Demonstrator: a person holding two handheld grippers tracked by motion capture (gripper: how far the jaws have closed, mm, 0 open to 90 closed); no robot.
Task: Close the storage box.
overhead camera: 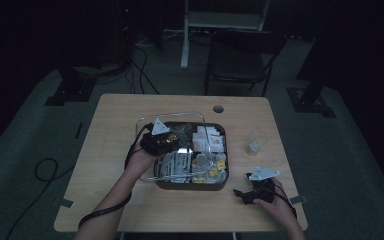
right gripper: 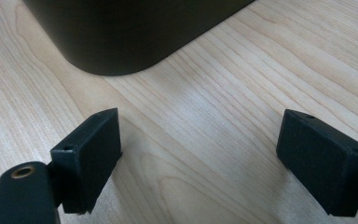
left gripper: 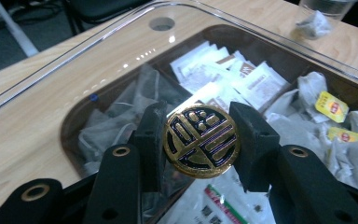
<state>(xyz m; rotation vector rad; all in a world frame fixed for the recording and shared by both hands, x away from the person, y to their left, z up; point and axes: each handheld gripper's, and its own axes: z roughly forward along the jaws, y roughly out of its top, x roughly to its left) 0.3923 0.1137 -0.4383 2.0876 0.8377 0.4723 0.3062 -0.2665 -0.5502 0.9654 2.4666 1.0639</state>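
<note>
A dark rounded box [overhead camera: 190, 186] sits mid-table, its compartments packed with white sachets [left gripper: 223, 74] and tea bags with yellow tags [left gripper: 332, 106]. My left gripper [overhead camera: 166, 141] hovers over the box's left half. In the left gripper view its jaws [left gripper: 203, 123] are shut on a round gold-and-black knob [left gripper: 200, 144]. The knob belongs to a clear plastic lid [left gripper: 98, 60], which is held above the box, shifted toward the far left. My right gripper [overhead camera: 240, 194] rests open on the wood by the box's near right corner [right gripper: 121, 37], with nothing between its fingers [right gripper: 198, 154].
A clear glass [overhead camera: 256, 141] with something crumpled inside stands right of the box. The wooden table [overhead camera: 110, 150] has a round cable hole [overhead camera: 218, 108] at its far edge. A folding chair [overhead camera: 240, 55] and floor cables lie beyond.
</note>
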